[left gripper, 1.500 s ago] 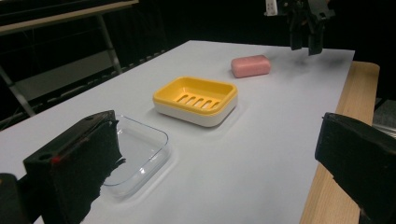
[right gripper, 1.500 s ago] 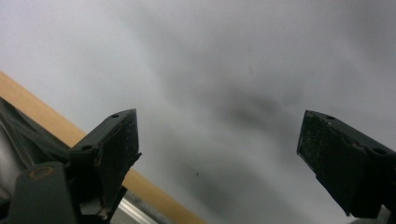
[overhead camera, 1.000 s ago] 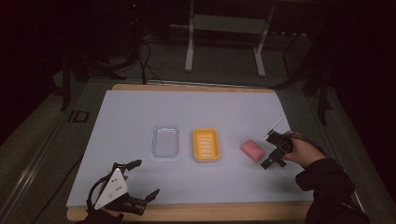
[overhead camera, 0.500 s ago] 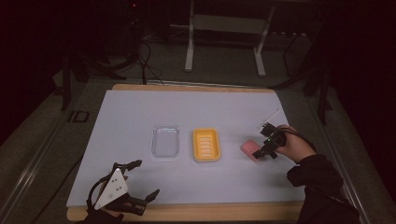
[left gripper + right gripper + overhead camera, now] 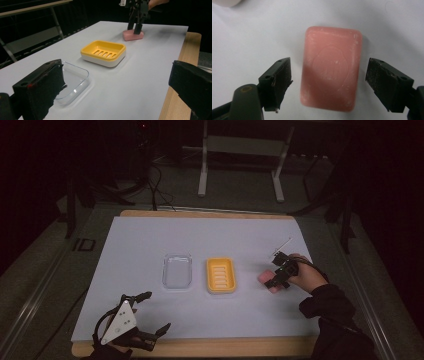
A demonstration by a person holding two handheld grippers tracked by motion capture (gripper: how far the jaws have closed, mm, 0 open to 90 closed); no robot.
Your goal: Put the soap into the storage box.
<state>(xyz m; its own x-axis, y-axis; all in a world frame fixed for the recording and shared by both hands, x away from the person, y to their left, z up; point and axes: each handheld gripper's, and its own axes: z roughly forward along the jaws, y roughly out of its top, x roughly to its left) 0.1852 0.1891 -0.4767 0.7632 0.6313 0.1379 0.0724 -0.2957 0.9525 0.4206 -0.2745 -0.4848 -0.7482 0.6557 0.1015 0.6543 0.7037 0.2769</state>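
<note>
A pink soap bar (image 5: 332, 68) lies flat on the white sheet at the table's right (image 5: 264, 279). My right gripper (image 5: 274, 282) points down over it, and its jaws have just been closing. The bar sits between the two black pads (image 5: 277, 80) with a gap on each side, so the pads do not press on it. From the left gripper view the right gripper (image 5: 135, 27) stands on top of the soap (image 5: 132, 36). A yellow slotted soap dish (image 5: 221, 275) rests at mid-table. My left gripper (image 5: 152, 315) hangs open near the front edge, empty.
A clear plastic tray (image 5: 177, 271) sits just left of the yellow dish (image 5: 103, 53). The white sheet (image 5: 150, 240) covers a wooden tabletop whose bare edge (image 5: 225, 347) runs along the front. Metal stand legs (image 5: 240, 165) rise beyond the far edge.
My right gripper has moved left and down from beside the soap to directly over it, and its jaws now straddle the bar. The left gripper has stayed still.
</note>
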